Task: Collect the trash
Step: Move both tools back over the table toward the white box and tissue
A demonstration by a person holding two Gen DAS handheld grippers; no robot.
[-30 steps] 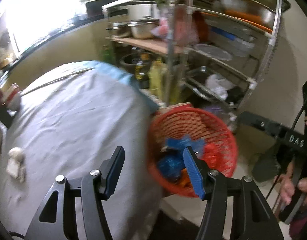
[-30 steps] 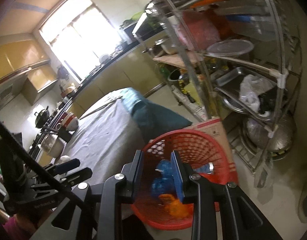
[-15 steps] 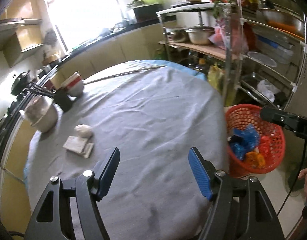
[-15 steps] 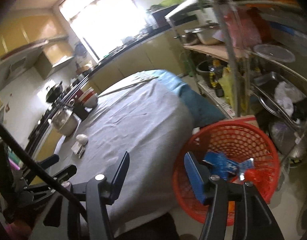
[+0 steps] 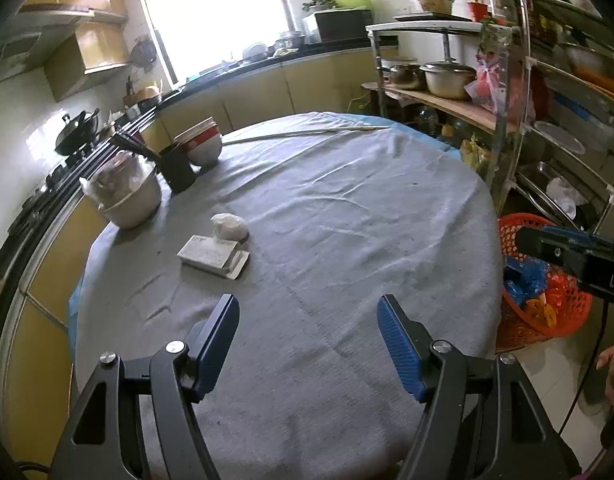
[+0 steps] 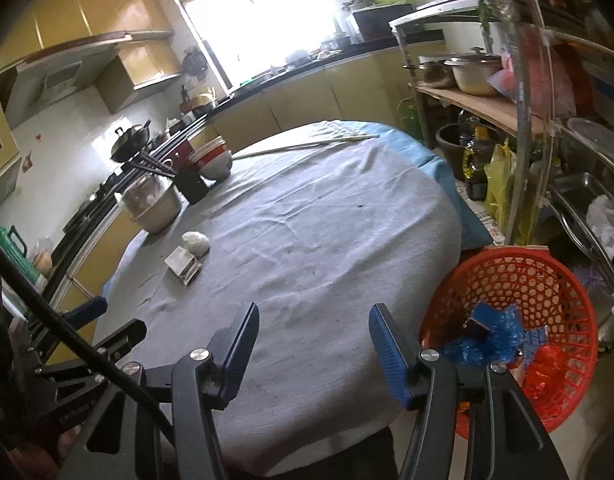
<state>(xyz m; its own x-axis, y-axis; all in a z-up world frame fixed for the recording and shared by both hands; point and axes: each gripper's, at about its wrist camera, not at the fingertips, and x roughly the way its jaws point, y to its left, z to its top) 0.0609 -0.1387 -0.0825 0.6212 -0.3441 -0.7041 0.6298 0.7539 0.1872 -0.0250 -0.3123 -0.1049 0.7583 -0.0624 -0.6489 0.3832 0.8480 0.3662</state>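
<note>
A crumpled white paper ball and a flat white packet lie side by side on the grey-clothed round table, left of its middle. A red mesh basket stands on the floor at the table's right edge, holding blue wrappers and red and orange ones. My left gripper hangs open over the table's near side, nothing between its fingers. My right gripper is open and empty too, above the near edge beside the basket.
A steel pot, a black chopstick holder and stacked bowls stand at the table's far left. A long thin stick lies along the far side. A metal rack with cookware rises right of the basket.
Both grippers have swung left from over the red basket to over the table. The right jaws went from nearly shut to open; the left jaws widened a little.
</note>
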